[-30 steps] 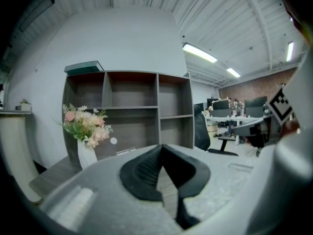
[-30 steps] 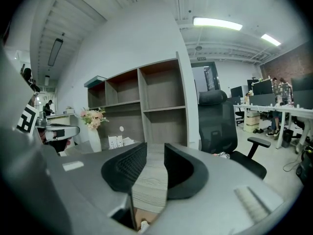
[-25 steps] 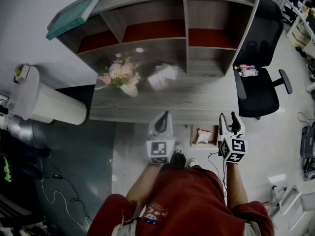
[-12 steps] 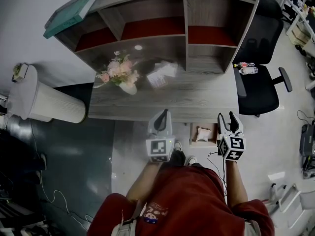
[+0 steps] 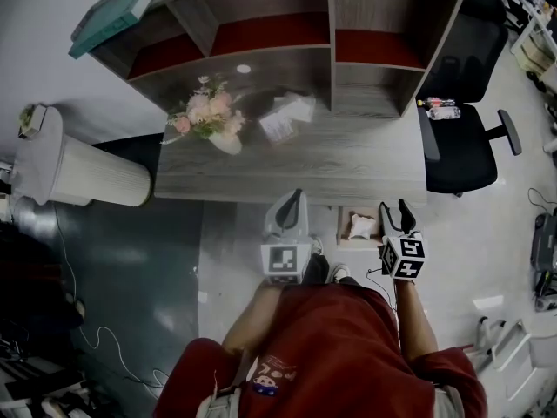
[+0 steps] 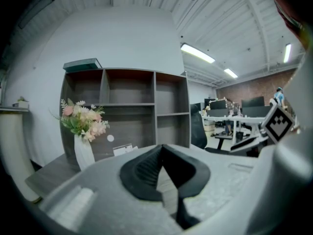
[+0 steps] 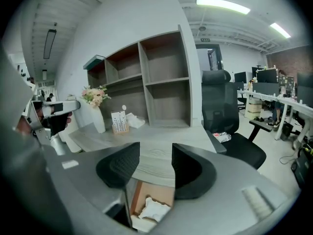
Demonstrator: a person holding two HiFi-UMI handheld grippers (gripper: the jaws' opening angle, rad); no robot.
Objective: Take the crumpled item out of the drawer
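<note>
We saw the white crumpled item [image 5: 361, 226] in the drawer [image 5: 345, 236]; right gripper [image 5: 393, 207] jaws were apart, left gripper [image 5: 294, 198] jaws together.

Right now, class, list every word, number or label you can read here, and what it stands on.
None reads clearly.
Card on the desk: print too small.
Bottle on the chair: label blurred.
Shirt print: unreadable.
Cube on the right gripper: square marker pattern, no words.

Grey wooden desk [image 5: 348, 159] with shelf hutch [image 5: 331, 33] against a white wall [image 5: 43, 7], black chair [image 5: 466, 151] beside.
</note>
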